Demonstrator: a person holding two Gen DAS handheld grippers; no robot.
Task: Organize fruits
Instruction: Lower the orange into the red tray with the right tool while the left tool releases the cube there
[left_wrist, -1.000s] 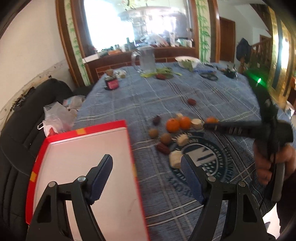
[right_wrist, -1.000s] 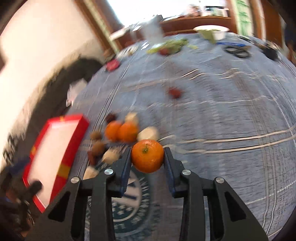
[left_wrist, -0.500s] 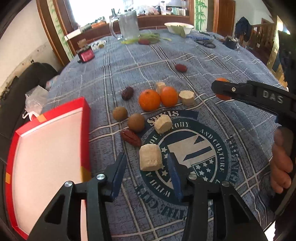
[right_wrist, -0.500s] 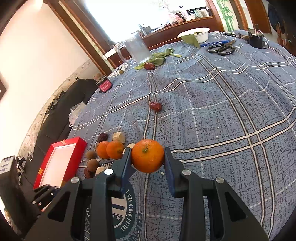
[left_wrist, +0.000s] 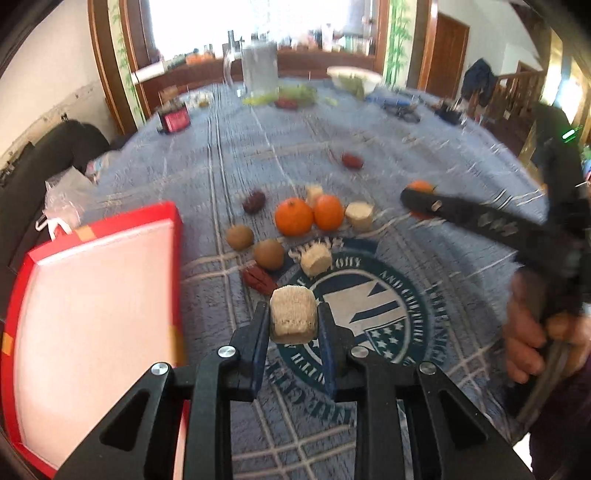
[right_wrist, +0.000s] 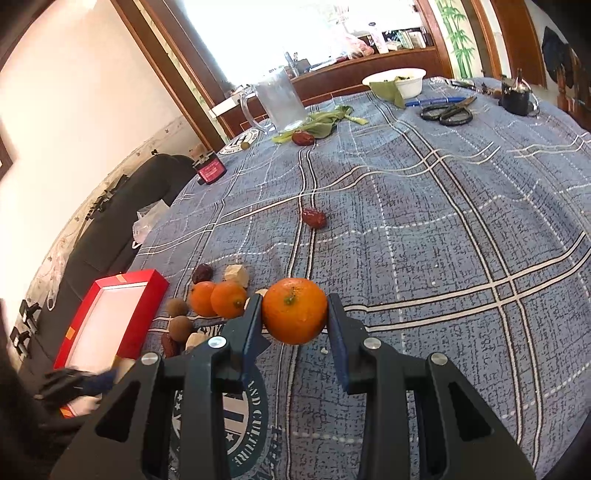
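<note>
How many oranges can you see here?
3. One orange is clamped in the right tongs; two more sit touching each other on the tablecloth, left of it. None seems hidden.
</note>
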